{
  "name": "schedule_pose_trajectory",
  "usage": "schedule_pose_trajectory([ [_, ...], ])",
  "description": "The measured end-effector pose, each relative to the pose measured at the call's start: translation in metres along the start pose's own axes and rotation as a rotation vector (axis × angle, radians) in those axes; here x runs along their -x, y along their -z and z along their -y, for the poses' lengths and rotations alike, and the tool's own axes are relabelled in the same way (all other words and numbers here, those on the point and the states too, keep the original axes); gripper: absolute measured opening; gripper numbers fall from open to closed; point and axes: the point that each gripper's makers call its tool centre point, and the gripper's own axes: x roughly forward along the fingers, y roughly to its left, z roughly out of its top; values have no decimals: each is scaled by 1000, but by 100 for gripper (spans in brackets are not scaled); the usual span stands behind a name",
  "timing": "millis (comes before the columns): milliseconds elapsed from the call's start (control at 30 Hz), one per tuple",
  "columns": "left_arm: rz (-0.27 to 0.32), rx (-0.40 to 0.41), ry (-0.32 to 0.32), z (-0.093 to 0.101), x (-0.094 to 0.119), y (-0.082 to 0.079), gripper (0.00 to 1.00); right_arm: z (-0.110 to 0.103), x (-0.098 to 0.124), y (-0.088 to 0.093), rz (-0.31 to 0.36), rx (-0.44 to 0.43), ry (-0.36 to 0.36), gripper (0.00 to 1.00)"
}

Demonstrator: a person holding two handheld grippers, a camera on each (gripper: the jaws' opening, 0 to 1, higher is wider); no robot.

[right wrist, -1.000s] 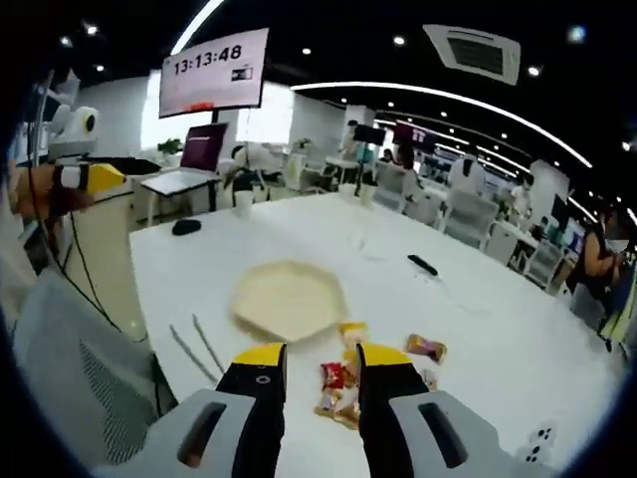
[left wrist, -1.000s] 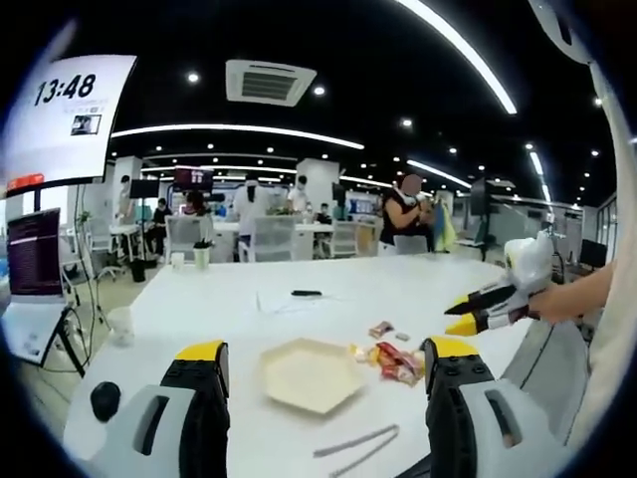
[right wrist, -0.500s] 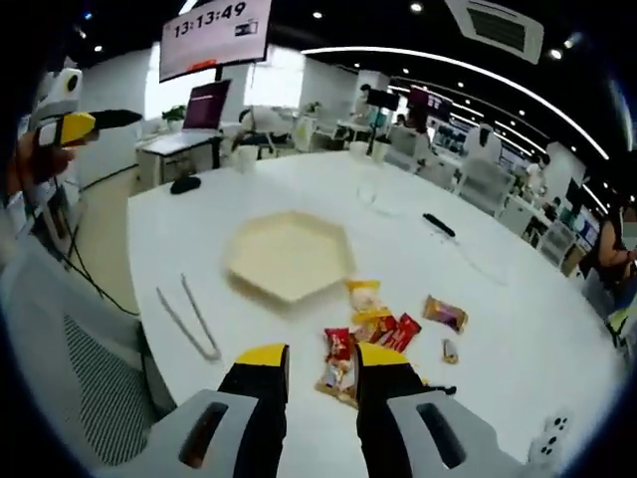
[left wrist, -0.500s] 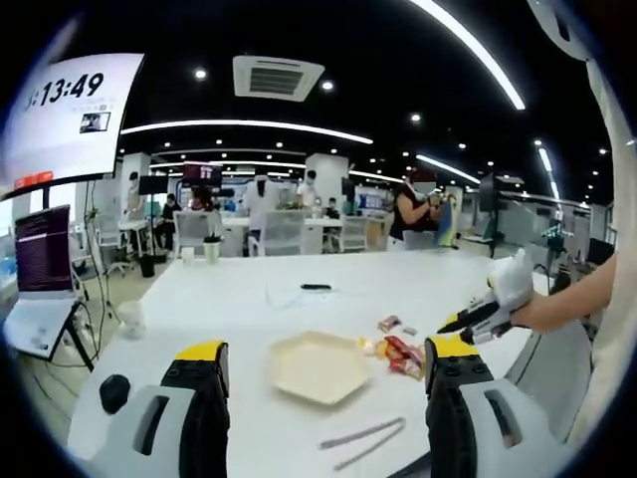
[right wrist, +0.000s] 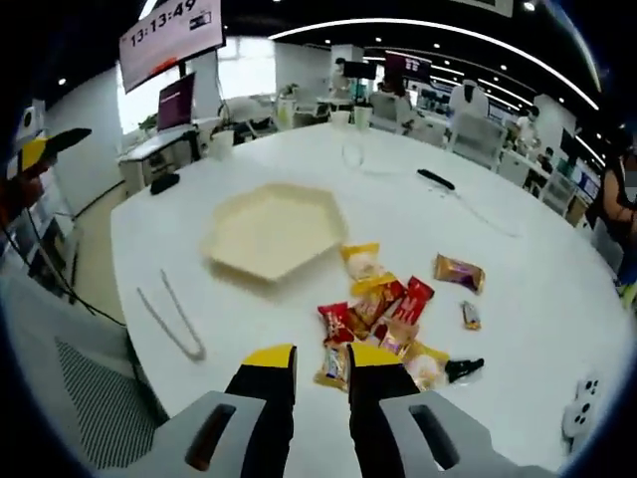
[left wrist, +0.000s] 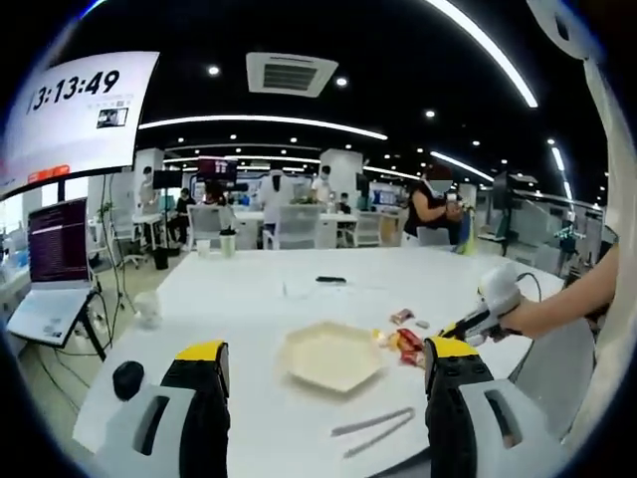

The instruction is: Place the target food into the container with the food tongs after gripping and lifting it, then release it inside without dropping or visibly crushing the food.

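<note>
You are at the very start: nothing is gripped and the food tongs [right wrist: 171,321] lie flat on the white table [right wrist: 518,299], well off to the left of your right gripper [right wrist: 320,360] and apart from it. That gripper's jaws stand only a narrow gap apart with nothing between them, and they hover just above the near edge of the snack packets [right wrist: 376,317], which lie heaped just ahead of the fingertips. The hexagonal container [right wrist: 271,227] sits empty beyond the tongs, ahead and to the left of the jaws. Your left gripper [left wrist: 323,360] hangs high with its jaws wide apart and empty; between them you can see the container [left wrist: 332,356] and, nearer, the tongs [left wrist: 374,432]. Judging by this, the next move is to fetch the tongs: swing one gripper over them and close on the handles near the joined end, so the tips can still squeeze a packet gently
</note>
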Motion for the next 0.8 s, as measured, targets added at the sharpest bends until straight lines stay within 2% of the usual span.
schedule_pose_trajectory([
  [133, -6, 1, 0, 1, 0, 2, 80, 1, -10, 7, -34, -4, -3, 15],
  [400, -12, -1, 1, -2, -2, 3, 80, 5, -26, 27, -91, -61, 8, 16],
  [633, -13, -2, -6, -4, -1, 3, 80, 9, -36, 35, -128, -70, 25, 17],
  [800, -19, 9, -16, -7, 1, 10, 81, 15, -43, 42, -174, -59, 41, 16],
])
